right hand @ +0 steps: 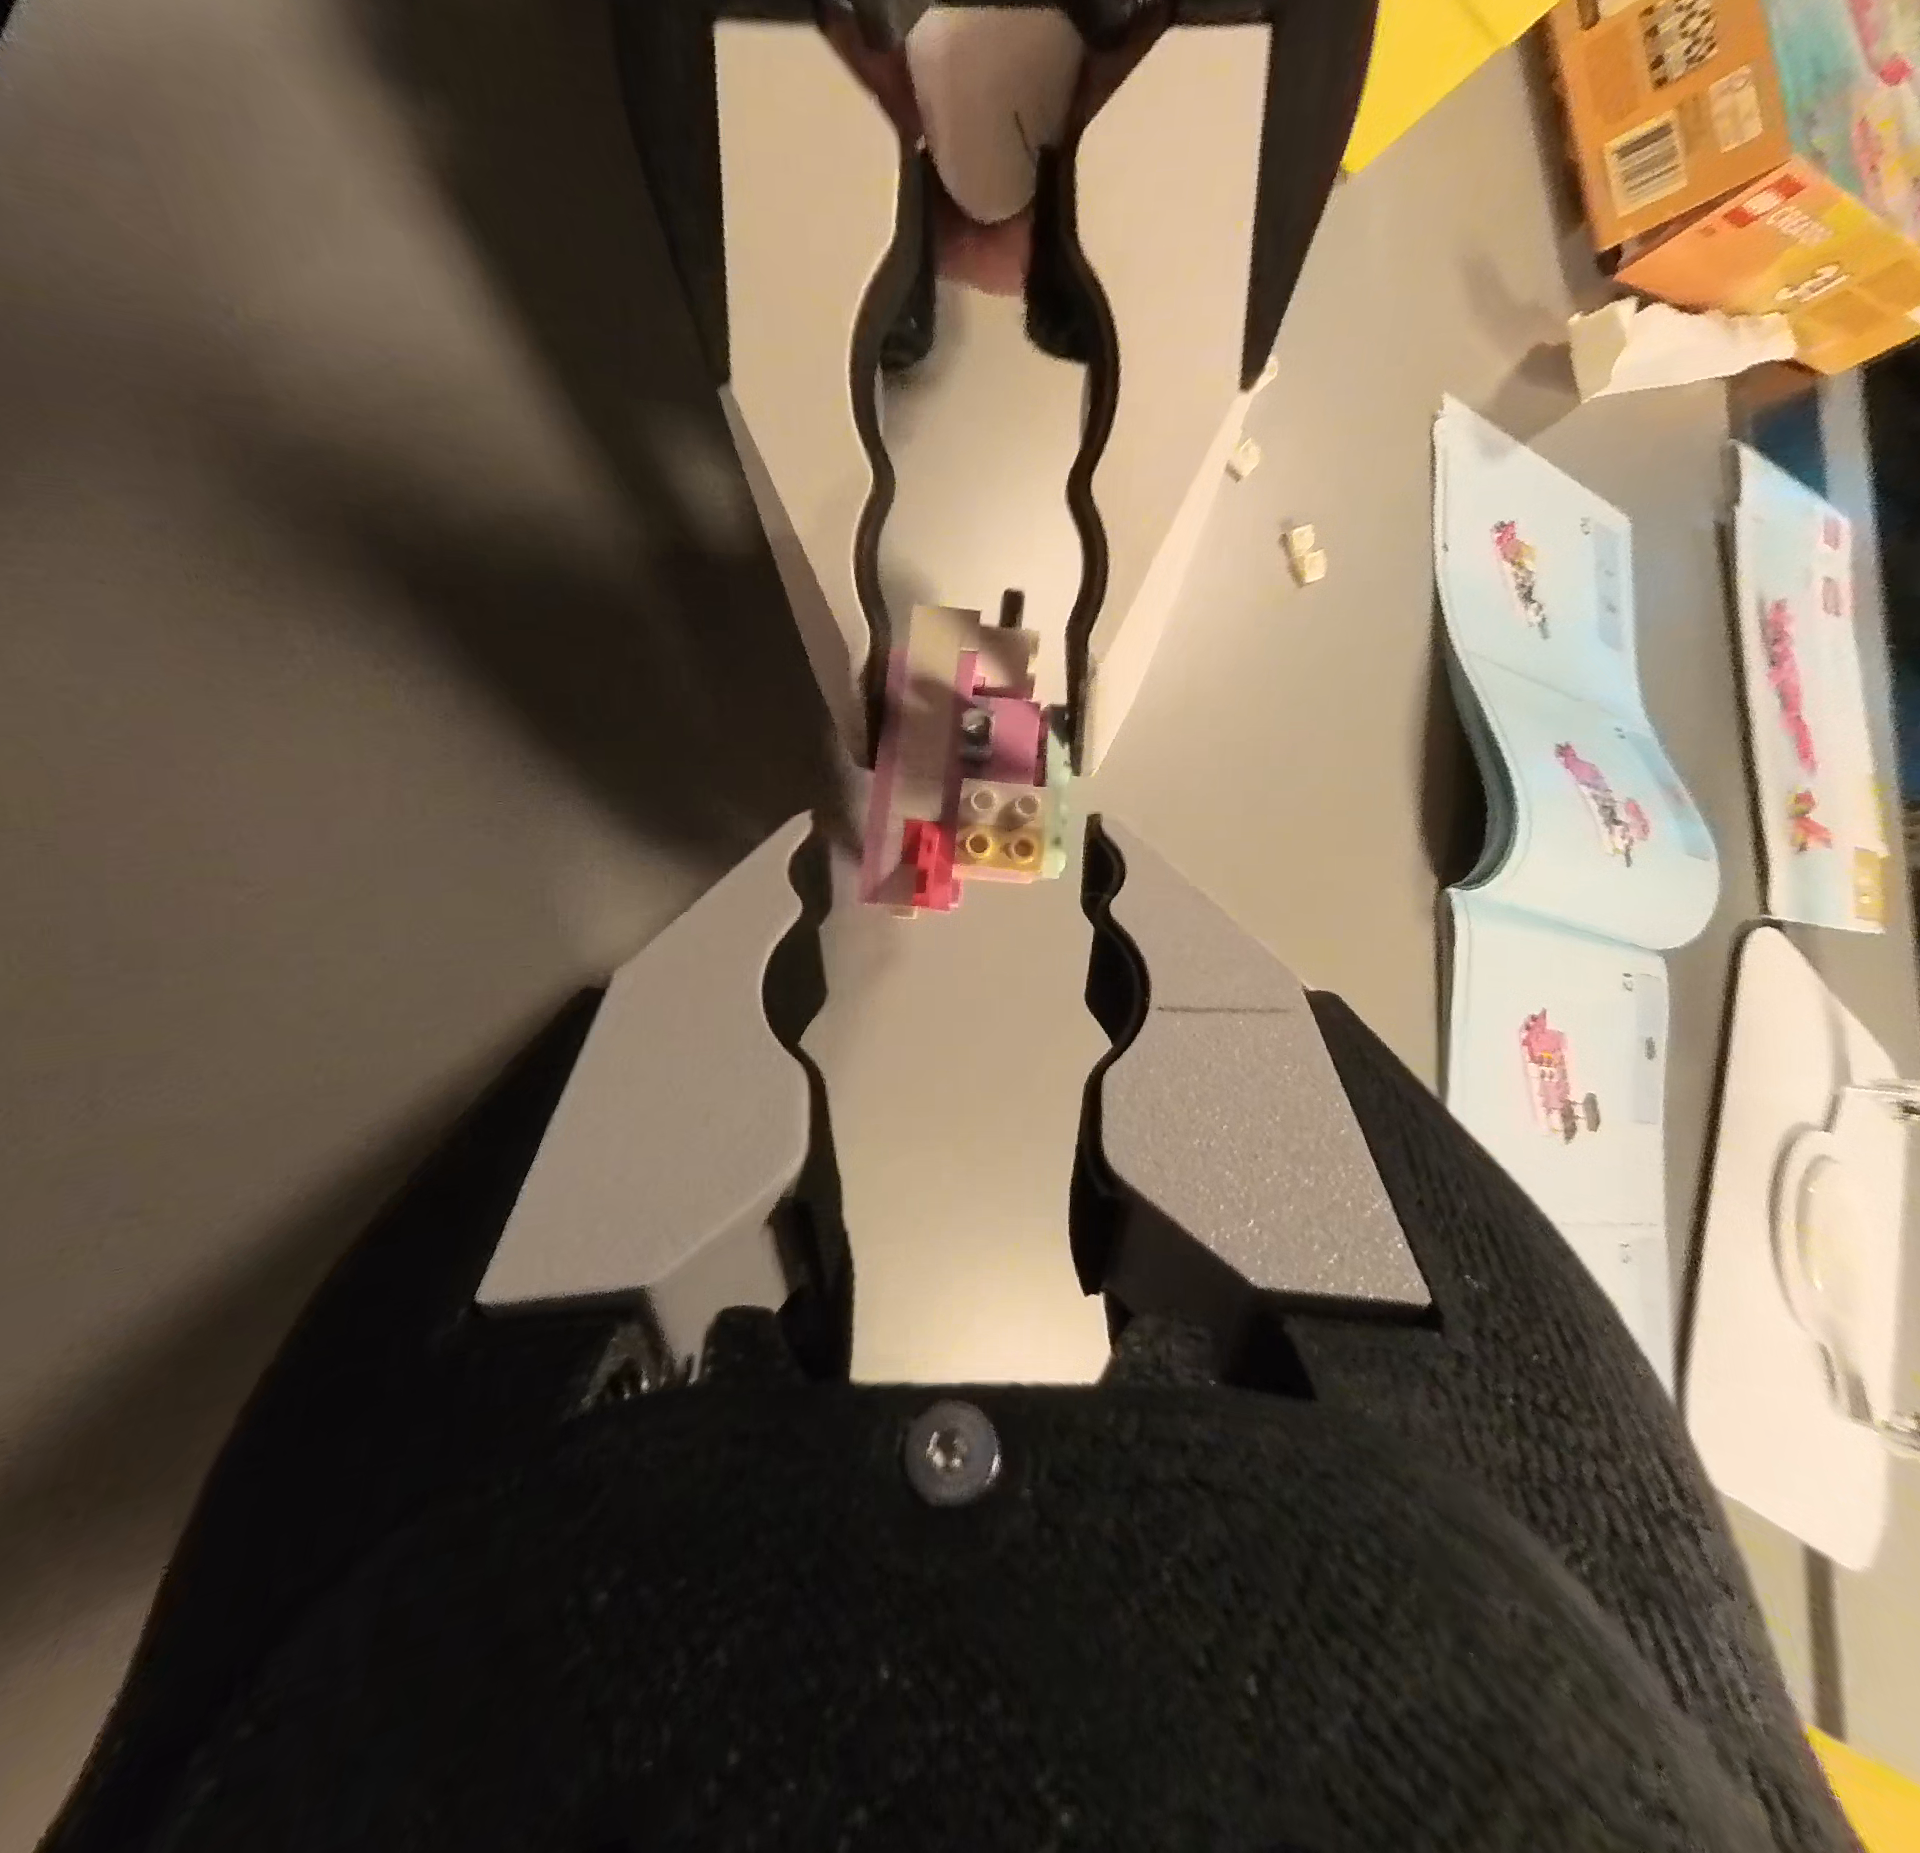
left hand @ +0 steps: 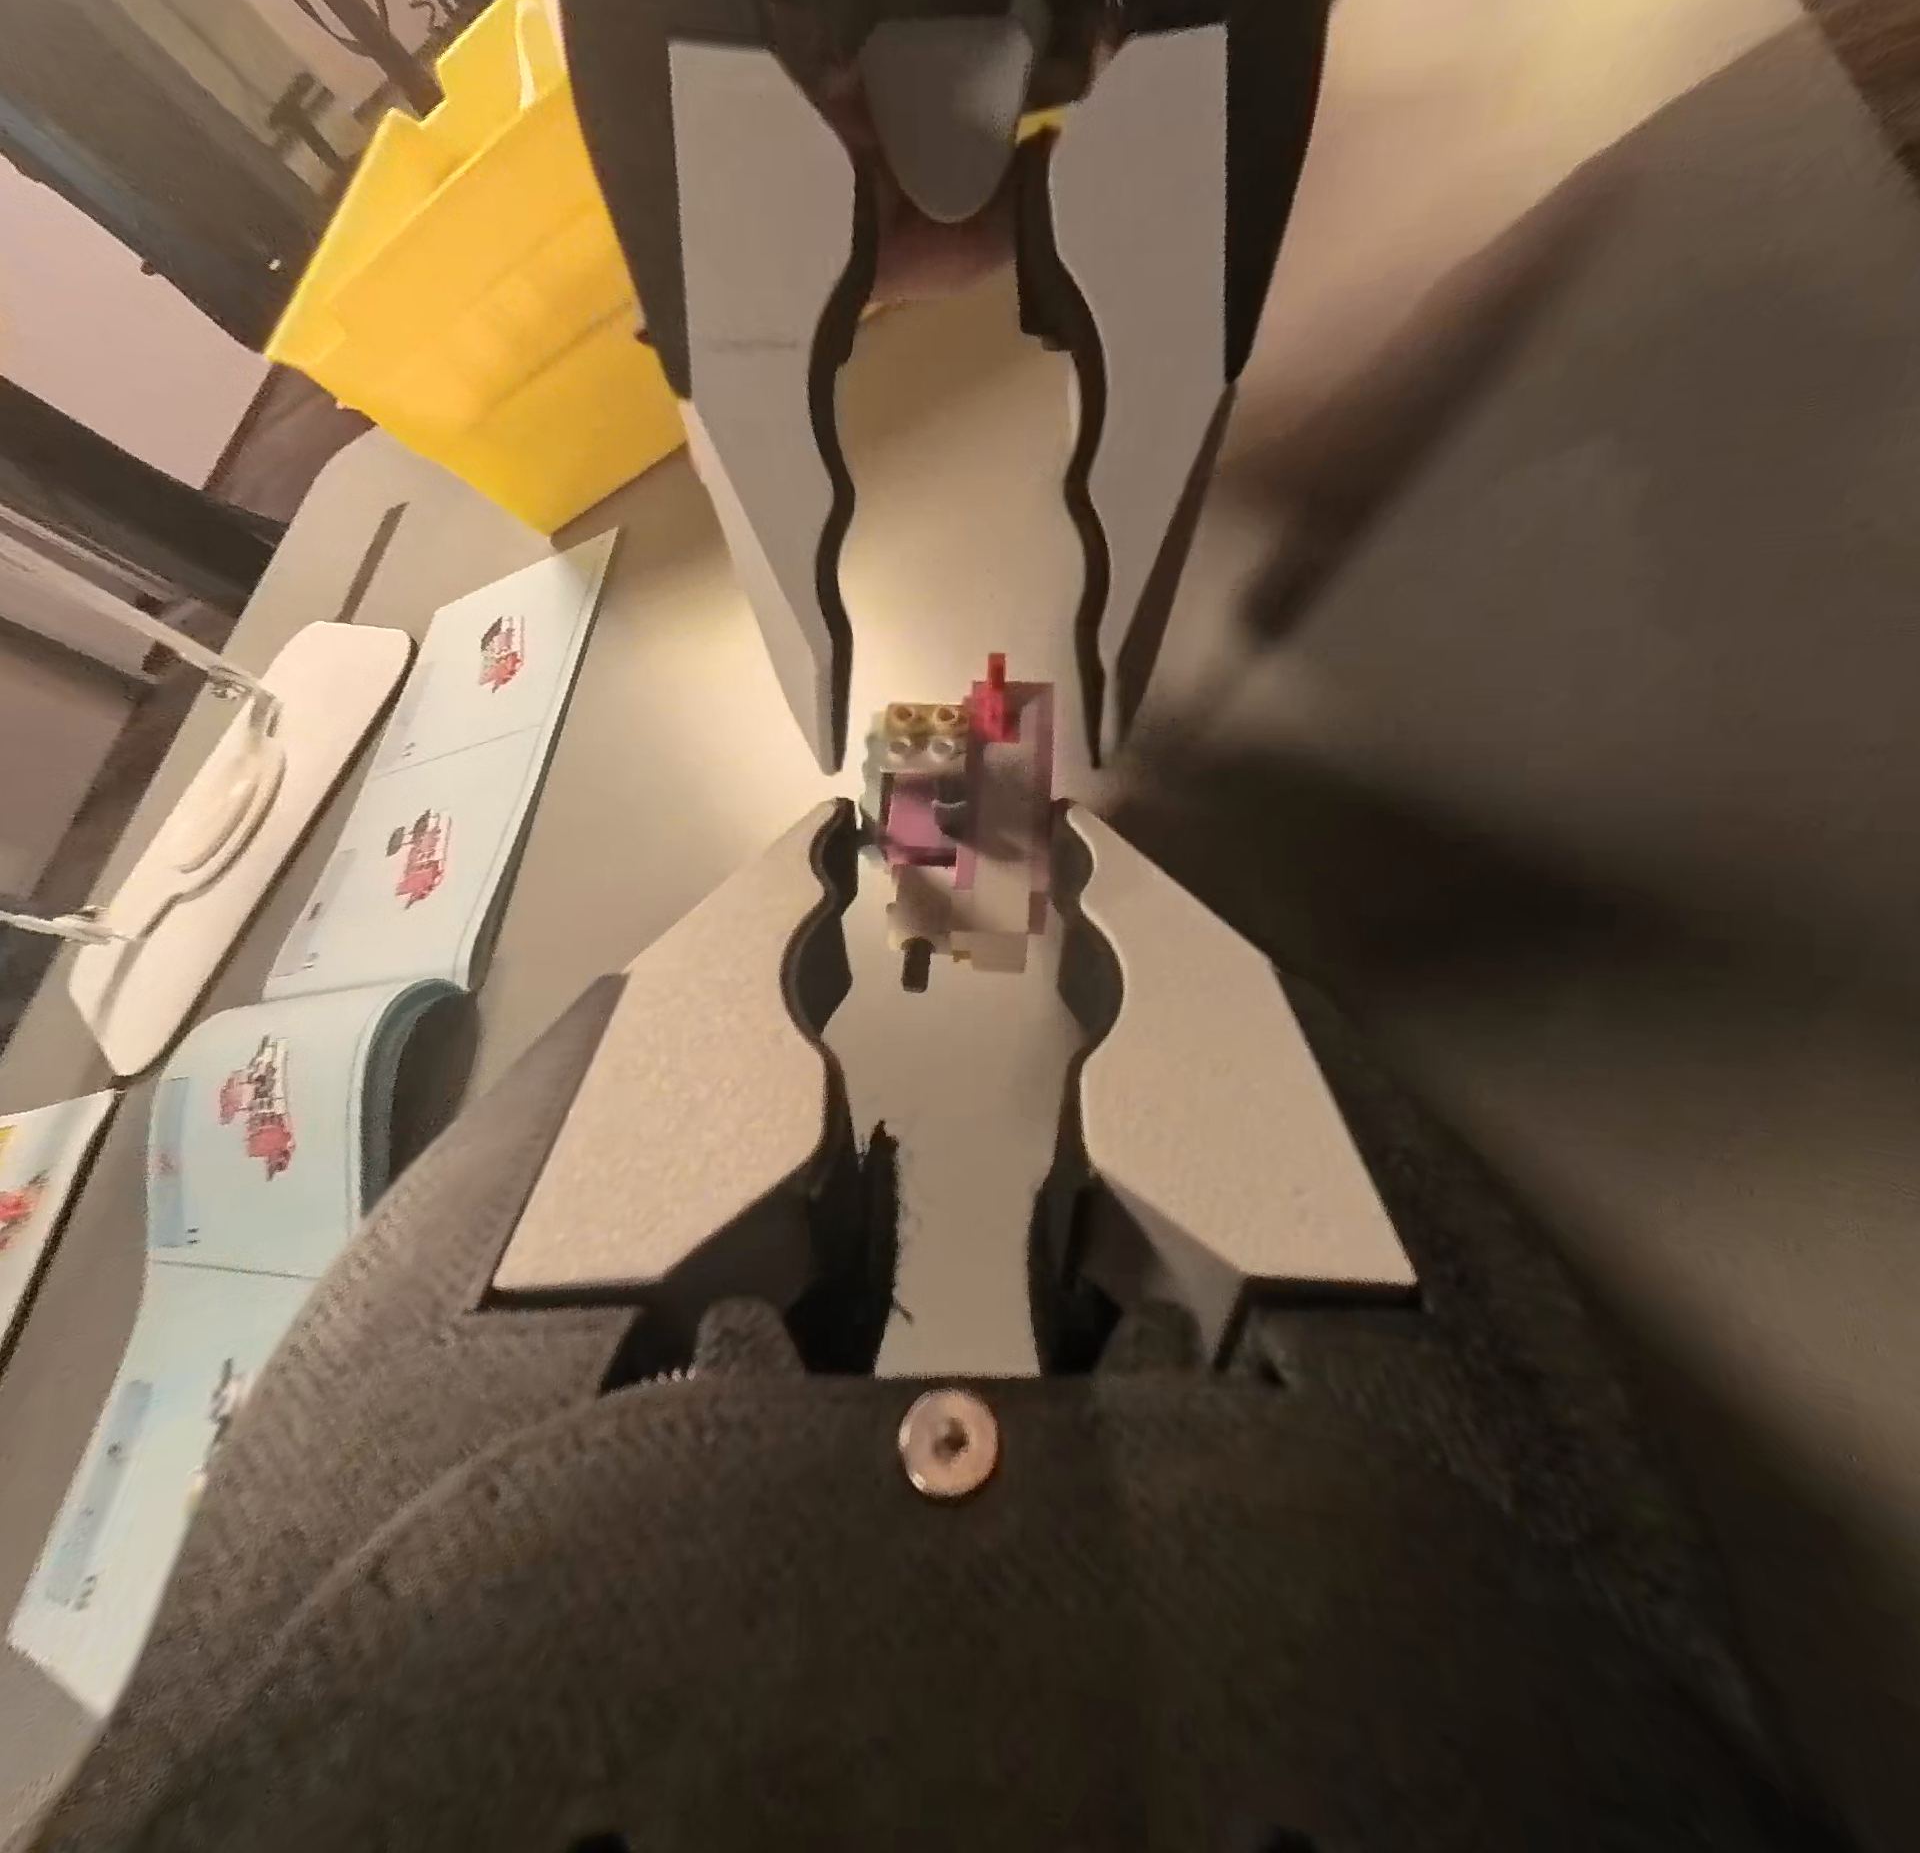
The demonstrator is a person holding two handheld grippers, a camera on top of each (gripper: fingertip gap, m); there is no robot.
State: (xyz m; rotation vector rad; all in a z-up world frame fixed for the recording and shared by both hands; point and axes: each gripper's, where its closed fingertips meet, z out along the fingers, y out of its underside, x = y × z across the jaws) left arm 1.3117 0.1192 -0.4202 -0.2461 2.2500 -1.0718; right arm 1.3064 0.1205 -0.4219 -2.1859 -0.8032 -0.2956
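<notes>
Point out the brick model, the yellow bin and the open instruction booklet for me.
brick model (left hand: 966, 827): left wrist view, pink body.
yellow bin (left hand: 468, 276): left wrist view, side wall.
instruction booklet (right hand: 1558, 764): right wrist view, open page.

Grey tabletop (right hand: 1621, 276), warm light, deep soft shadows, dark furniture (left hand: 94, 515) behind

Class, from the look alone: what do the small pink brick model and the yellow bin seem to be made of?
Pink brick model: hard moulded plastic, smooth and slightly glossy; the round studs and sharp block edges suggest it. Yellow bin: probably rigid plastic, one even colour with a dull sheen and moulded steps in its wall.
</notes>
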